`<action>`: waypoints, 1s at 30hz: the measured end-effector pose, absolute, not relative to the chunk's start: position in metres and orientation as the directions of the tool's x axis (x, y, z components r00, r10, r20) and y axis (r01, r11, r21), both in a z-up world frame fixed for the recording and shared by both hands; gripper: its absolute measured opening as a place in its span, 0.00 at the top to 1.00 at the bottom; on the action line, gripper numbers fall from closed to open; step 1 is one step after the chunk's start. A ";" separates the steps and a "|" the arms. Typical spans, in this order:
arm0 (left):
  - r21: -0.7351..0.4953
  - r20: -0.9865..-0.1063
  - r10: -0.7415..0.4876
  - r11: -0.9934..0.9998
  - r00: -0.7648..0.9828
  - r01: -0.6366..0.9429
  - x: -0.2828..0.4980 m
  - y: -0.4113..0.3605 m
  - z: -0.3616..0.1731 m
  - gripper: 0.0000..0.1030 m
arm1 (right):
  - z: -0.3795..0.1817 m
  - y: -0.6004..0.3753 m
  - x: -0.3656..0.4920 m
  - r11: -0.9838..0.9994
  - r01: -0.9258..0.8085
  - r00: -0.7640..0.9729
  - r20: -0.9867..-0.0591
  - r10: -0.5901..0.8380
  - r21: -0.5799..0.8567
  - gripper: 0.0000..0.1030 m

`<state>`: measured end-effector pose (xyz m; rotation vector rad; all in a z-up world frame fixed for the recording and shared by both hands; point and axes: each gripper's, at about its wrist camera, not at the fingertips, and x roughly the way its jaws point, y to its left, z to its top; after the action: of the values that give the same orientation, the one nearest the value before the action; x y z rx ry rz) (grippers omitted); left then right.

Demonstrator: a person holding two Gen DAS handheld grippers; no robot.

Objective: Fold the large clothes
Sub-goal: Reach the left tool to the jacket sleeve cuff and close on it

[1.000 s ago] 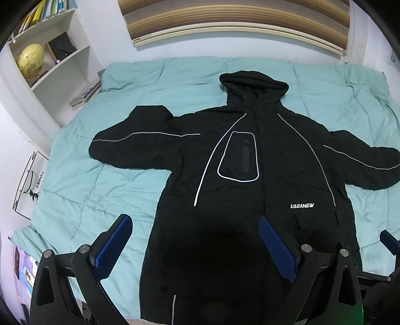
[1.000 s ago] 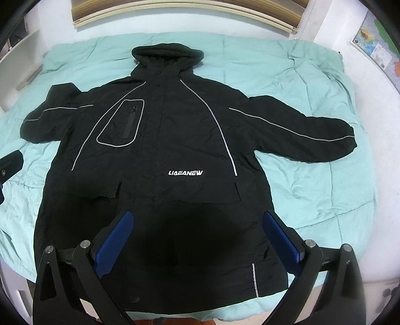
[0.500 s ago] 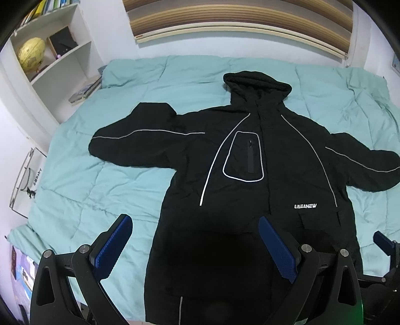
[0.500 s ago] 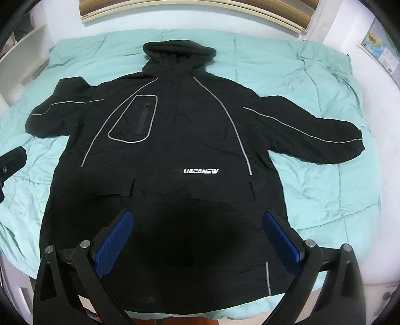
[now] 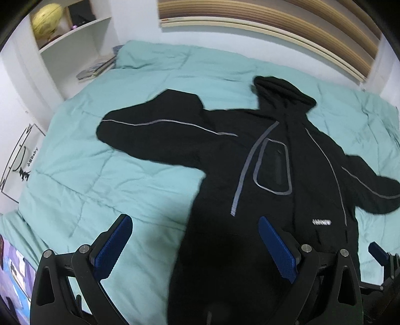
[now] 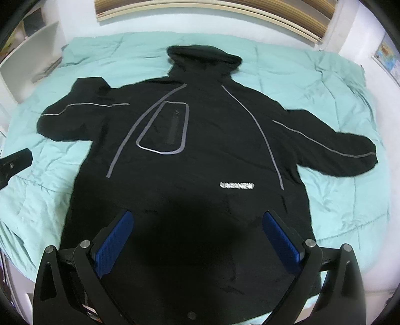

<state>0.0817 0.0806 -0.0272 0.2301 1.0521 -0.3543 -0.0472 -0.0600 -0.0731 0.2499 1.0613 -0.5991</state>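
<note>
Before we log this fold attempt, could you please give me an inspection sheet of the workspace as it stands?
Surface: teal quilt covering the bed, lightly creased.
Job's things: black hooded jacket laid flat, front up, both sleeves spread outward, hood toward the headboard; not yet folded.
Clutter: nothing seen on the quilt.
Grippers: left gripper open, holding nothing, over the jacket's left edge; right gripper open, holding nothing, over the lower hem area.
Cables: nothing seen.
Surroundings: white shelf with a yellow globe and books; wooden slatted headboard; poster on the right wall.
</note>
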 end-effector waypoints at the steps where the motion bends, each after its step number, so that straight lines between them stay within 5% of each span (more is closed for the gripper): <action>1: 0.016 -0.876 -0.170 0.925 0.451 0.379 0.089 0.086 -0.027 0.02 | -0.072 -0.057 -0.042 0.819 0.568 0.356 -0.870 -0.341 -0.089 0.00; 9: -0.004 -0.860 -0.127 0.970 0.494 0.242 0.170 0.144 -0.032 0.02 | -0.053 -0.029 0.022 0.867 0.491 0.453 -0.826 -0.335 -0.083 0.00; 18: -0.111 -0.831 -0.146 0.989 0.537 0.098 0.301 0.210 -0.052 0.02 | -0.042 -0.021 0.119 0.913 0.407 0.564 -0.776 -0.283 -0.037 0.15; 24: -0.298 -0.848 -0.239 0.953 0.473 -0.052 0.404 0.261 -0.120 0.02 | -0.062 -0.024 0.196 0.936 0.352 0.587 -0.779 -0.221 0.000 0.16; 30: -0.381 -0.862 -0.288 0.911 0.417 -0.157 0.467 0.283 -0.201 0.02 | -0.093 -0.016 0.270 0.957 0.288 0.579 -0.800 -0.160 0.017 0.31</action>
<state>0.4672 0.2826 -0.2006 -0.4410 1.1487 -0.0856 0.2705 -0.0159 -0.0929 0.1512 0.9173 -0.2634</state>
